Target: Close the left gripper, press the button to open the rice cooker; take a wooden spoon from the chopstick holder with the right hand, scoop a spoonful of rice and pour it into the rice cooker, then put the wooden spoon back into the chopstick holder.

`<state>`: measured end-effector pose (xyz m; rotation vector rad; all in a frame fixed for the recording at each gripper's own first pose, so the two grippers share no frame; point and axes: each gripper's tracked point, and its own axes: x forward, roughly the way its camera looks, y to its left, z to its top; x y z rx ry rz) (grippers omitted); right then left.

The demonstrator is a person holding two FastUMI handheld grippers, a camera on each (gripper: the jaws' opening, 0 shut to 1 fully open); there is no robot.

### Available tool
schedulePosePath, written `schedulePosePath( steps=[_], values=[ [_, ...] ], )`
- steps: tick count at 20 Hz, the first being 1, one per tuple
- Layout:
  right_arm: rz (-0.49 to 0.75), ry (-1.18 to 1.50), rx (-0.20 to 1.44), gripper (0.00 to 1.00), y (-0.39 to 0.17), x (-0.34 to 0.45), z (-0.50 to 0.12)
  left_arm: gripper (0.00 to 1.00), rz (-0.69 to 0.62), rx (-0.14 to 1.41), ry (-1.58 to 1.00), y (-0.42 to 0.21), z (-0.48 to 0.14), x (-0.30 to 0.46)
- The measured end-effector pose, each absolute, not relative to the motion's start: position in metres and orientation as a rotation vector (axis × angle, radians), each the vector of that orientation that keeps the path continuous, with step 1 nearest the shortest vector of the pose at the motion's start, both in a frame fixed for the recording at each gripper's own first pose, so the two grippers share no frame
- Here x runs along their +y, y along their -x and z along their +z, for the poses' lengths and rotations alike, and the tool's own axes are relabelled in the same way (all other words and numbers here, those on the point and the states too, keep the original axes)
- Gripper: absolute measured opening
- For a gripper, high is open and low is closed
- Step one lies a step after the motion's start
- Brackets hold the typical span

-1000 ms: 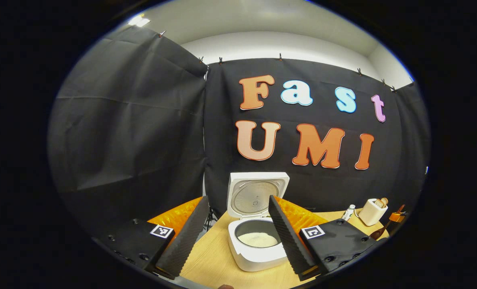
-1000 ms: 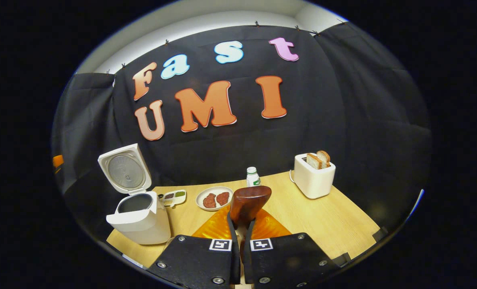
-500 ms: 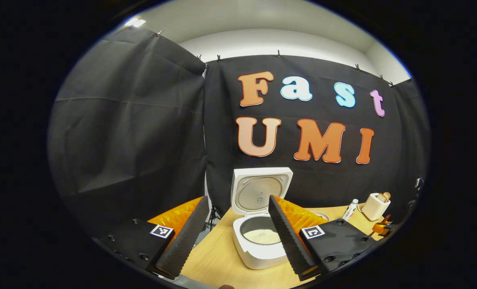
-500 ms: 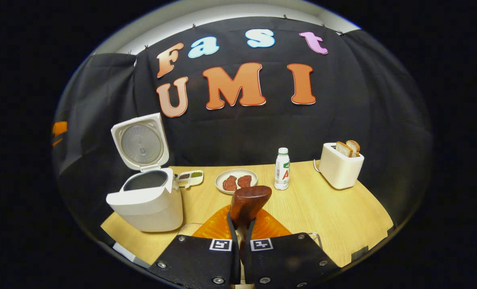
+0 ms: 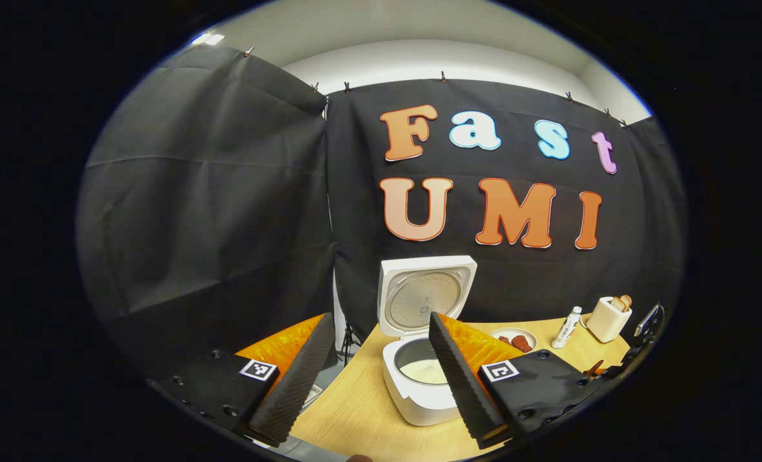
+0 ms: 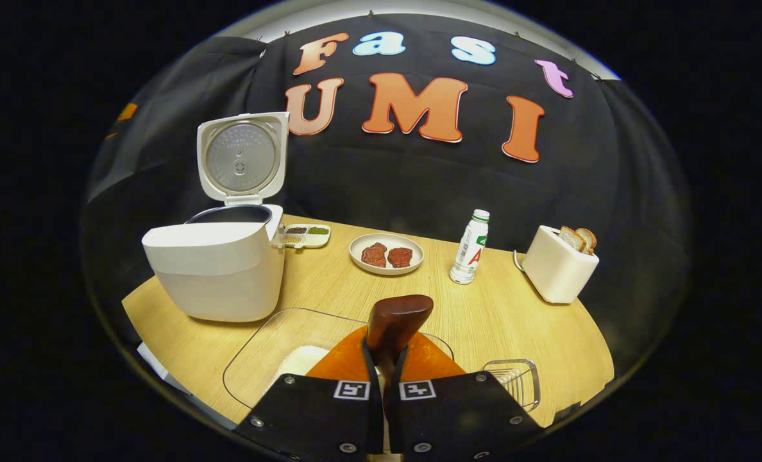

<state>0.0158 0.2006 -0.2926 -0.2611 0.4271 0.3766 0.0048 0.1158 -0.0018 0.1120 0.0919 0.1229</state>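
Observation:
The white rice cooker (image 6: 214, 276) stands open on the wooden table (image 6: 522, 333), its lid (image 6: 243, 157) upright. In the left gripper view the rice cooker (image 5: 423, 404) has white rice (image 5: 423, 369) in its pot. My left gripper (image 5: 380, 319) is open and empty, held short of the cooker. My right gripper (image 6: 385, 362) is shut on the dark wooden spoon (image 6: 397, 317), whose bowl sticks up past the fingertips. Below it lies a clear container (image 6: 259, 346) with rice (image 6: 301, 362). The wire chopstick holder (image 6: 516, 382) stands just right of my right gripper.
Behind the container are a small divided sauce dish (image 6: 304, 236), a plate with two pieces of meat (image 6: 386, 253), a white bottle (image 6: 471, 247) and a toaster with bread (image 6: 557, 266). The table's near edge runs close under both grippers.
My right gripper, still holding the spoon, has come down and back over the table, so the rice container and wire holder now show. The left gripper has drifted slightly away from the cooker.

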Motion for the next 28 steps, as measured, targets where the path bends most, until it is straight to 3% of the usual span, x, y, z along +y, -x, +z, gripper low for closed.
schedulePosePath(
  steps=[11, 16, 28],
  values=[
    [0.367, -0.338, 0.630, 0.02, 0.001, 0.231, -0.325, 1.00, 0.133, 0.111, -0.094, -0.010, -0.010, 0.115],
    [0.274, -0.635, 0.741, 0.03, -0.006, 0.218, -0.347, 1.00, 0.131, 0.111, -0.093, -0.010, -0.009, 0.110],
    [0.267, -0.880, 0.809, 0.02, -0.005, 0.216, -0.340, 1.00, 0.111, 0.095, -0.077, -0.014, -0.003, 0.097]
  ],
)
